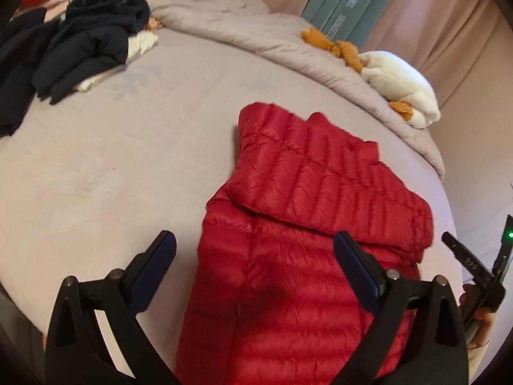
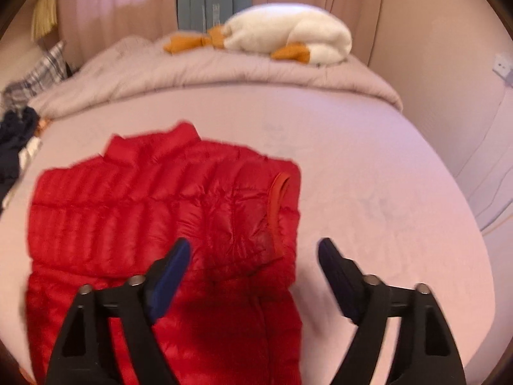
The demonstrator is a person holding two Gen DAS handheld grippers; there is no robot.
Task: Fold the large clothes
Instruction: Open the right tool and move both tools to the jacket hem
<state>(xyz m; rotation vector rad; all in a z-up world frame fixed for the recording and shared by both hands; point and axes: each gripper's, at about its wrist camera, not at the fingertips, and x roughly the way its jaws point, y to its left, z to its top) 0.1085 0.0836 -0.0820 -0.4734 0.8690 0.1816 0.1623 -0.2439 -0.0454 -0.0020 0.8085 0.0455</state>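
The red puffy jacket (image 1: 307,224) lay folded low on the bed (image 1: 112,166), both grippers' fingers (image 1: 154,266) (image 2: 173,269) wide and empty, dark clothes (image 1: 80,41) upper left, a toy goose (image 1: 400,86) upper right.

1 red puffer jacket (image 1: 288,240) mid-bed, 1 white plush goose (image 1: 397,86) at far edge on 1 bunched duvet (image 1: 256,32), 1 dark clothes pile (image 1: 80,48) far-left corner, 2 tongs: left (image 1: 255,250), right (image 2: 255,253)

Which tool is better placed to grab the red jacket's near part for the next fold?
Probably left. The left tool is open right over the red jacket. The right tool, also open, sits half off the jacket's sleeve-side edge.
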